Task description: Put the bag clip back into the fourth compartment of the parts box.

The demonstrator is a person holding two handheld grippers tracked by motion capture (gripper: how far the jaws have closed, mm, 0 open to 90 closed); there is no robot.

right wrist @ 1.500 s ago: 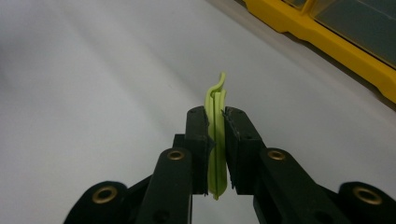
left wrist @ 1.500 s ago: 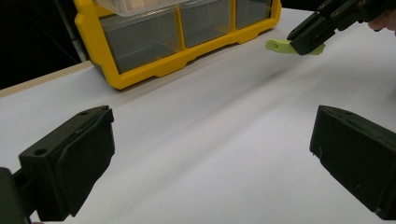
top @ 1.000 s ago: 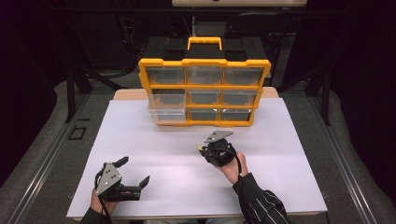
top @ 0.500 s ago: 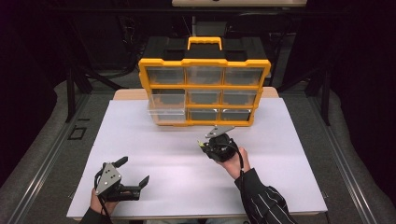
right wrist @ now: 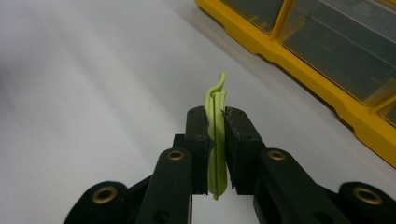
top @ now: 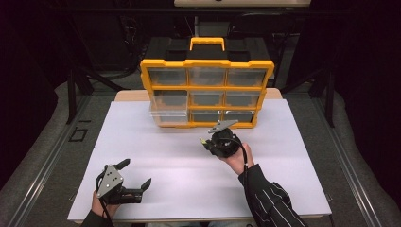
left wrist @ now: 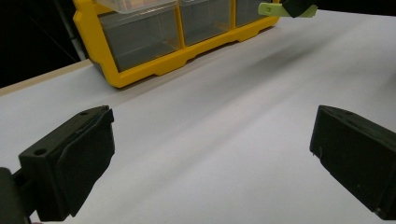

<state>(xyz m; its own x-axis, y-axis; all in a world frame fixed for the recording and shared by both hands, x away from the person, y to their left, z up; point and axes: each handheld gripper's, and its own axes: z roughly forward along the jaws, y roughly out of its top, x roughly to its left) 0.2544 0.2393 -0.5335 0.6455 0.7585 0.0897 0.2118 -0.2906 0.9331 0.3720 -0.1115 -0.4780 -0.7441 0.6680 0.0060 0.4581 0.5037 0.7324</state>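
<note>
A yellow organizer [top: 206, 64] with clear drawers stands at the back of the white table. Its left middle drawer [top: 168, 113] is pulled out. My right gripper [top: 205, 141] hovers just in front of the organizer, shut on a thin light-green plastic piece [right wrist: 214, 98] that stands upright between the pads [right wrist: 198, 135]. In the left gripper view the same green piece [left wrist: 271, 8] shows at the top edge. My left gripper [top: 135, 173] rests near the table's front left corner, and its jaws stand wide open over bare table [left wrist: 210, 149].
The white sheet [top: 189, 189] covers the table from the organizer to the front edge. Dark floor and frame rails surround the table. The organizer's bottom rim [right wrist: 303, 70] lies close to the right of my right gripper.
My right gripper has shifted slightly toward the organizer with the green piece still clamped. The left gripper has not moved.
</note>
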